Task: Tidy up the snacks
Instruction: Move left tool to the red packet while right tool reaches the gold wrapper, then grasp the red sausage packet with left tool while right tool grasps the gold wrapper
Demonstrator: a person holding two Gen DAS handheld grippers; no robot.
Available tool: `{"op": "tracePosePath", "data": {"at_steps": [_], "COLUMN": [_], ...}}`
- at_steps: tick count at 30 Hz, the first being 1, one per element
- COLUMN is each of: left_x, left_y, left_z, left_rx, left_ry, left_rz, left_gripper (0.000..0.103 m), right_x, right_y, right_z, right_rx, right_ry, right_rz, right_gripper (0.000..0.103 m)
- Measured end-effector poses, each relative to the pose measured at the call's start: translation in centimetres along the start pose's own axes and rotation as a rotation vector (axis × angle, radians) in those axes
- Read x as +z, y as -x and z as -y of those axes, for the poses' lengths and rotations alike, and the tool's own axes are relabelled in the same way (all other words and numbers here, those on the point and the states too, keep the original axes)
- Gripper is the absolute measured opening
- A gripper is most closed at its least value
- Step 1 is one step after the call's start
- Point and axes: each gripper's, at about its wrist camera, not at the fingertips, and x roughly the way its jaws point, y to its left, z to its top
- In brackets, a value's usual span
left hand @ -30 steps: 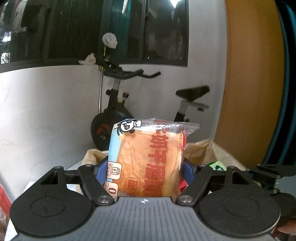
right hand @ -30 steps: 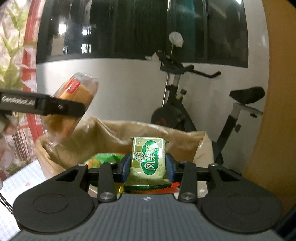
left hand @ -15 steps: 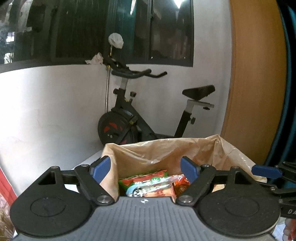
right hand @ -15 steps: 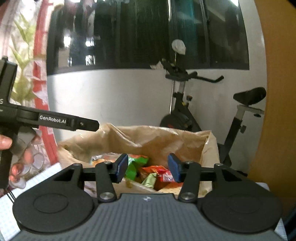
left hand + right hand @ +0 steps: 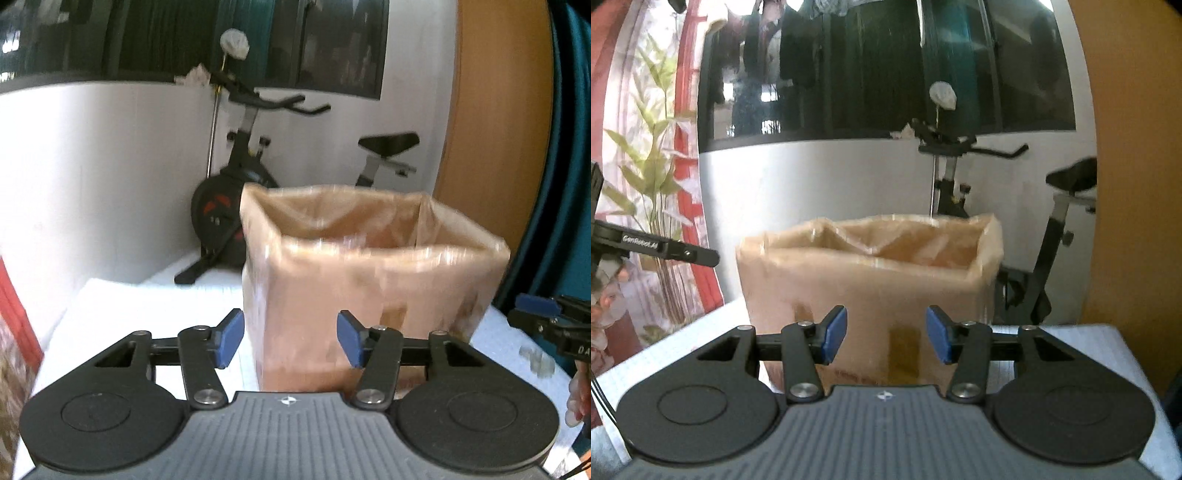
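Fingers (image 5: 229, 338) of both grippers (image 5: 885, 334) stand apart, empty, the left's just narrowing — between drops; next snack wanted, bag (image 5: 369, 266) at twelve o'clock.

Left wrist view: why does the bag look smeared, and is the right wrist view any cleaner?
Left wrist view: the tan plastic bag is motion-blurred and its rim streaked, while the left claw stays sharp. Right wrist view: the bag is blurred too, somewhat less. Both views: fisheye bending at the edges; the dark window carries reflections.
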Motion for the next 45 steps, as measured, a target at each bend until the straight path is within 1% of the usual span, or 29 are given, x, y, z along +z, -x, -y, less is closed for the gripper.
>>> {"op": "tracePosePath", "data": {"at_steps": [5,10,13,16,18,24,27,29,31,33,34,35,38,40,42,45], "left_x": [-2.7,-4.5,-5.3,-5.8,-6.0,-6.5,-6.8,-6.9,-7.1,-7.4,-7.5,-7.7,-8.0,-8.2,-8.3,-8.5], "left_y": [-1.9,-3.8,-5.0,-6.1,-6.9,-8.5,-9.4,-10.1,-10.9,-11.6,-11.9,-12.3,-13.3,-13.8,-14.2,-14.7], "left_z": [-0.4,-0.1,0.0,0.1,0.0,0.4,0.7,1.1,1.6,2.2,2.5,2.7,3.3,3.8,4.1,4.7], "left_rx": [0.006,0.009,0.005,0.005,0.0,-0.015,-0.017,-0.021,-0.03,-0.027,-0.025,-0.021,0.011,0.042,0.055,0.052], "left_ry": [0.037,0.024,0.031,0.039,0.053,0.059,0.06,0.058,0.047,0.034,0.029,0.024,0.014,0.006,0.004,0.003], "left_rz": [-0.061,-0.101,-0.127,-0.153,-0.168,-0.202,-0.222,-0.234,-0.252,-0.27,-0.277,-0.286,-0.306,-0.304,-0.3,-0.308], "left_gripper": [0.058,0.058,0.059,0.059,0.059,0.059,0.059,0.059,0.06,0.062,0.064,0.064,0.069,0.079,0.081,0.081], "right_x": [-2.9,-5.3,-6.8,-8.0,-8.4,-9.0,-9.1,-9.3,-9.7,-9.9,-10.1,-10.2,-10.6,-10.9,-11.0,-11.1], "right_y": [-0.5,-2.0,-3.7,-6.2,-7.5,-10.9,-11.9,-12.3,-12.5,-12.2,-11.9,-11.7,-11.1,-10.7,-10.6,-10.4], "right_z": [0.0,0.1,0.5,1.1,1.2,1.5,1.2,0.5,-0.1,-0.2,0.0,0.3,1.0,1.6,1.7,1.6], "right_rx": [-0.008,0.009,0.018,0.07,0.093,0.108,0.12,0.129,0.128,0.122,0.125,0.124,0.104,0.1,0.102,0.097], "right_ry": [-0.02,-0.035,-0.054,-0.091,-0.106,-0.176,-0.173,-0.148,-0.117,-0.113,-0.128,-0.144,-0.176,-0.196,-0.198,-0.181], "right_rz": [-0.061,-0.133,-0.198,-0.299,-0.339,-0.395,-0.41,-0.425,-0.431,-0.42,-0.416,-0.408,-0.39,-0.379,-0.374,-0.367], "right_gripper": [0.051,0.051,0.051,0.051,0.051,0.051,0.051,0.05,0.041,0.025,0.023,0.013,0.011,0.01,0.01,0.01]}}
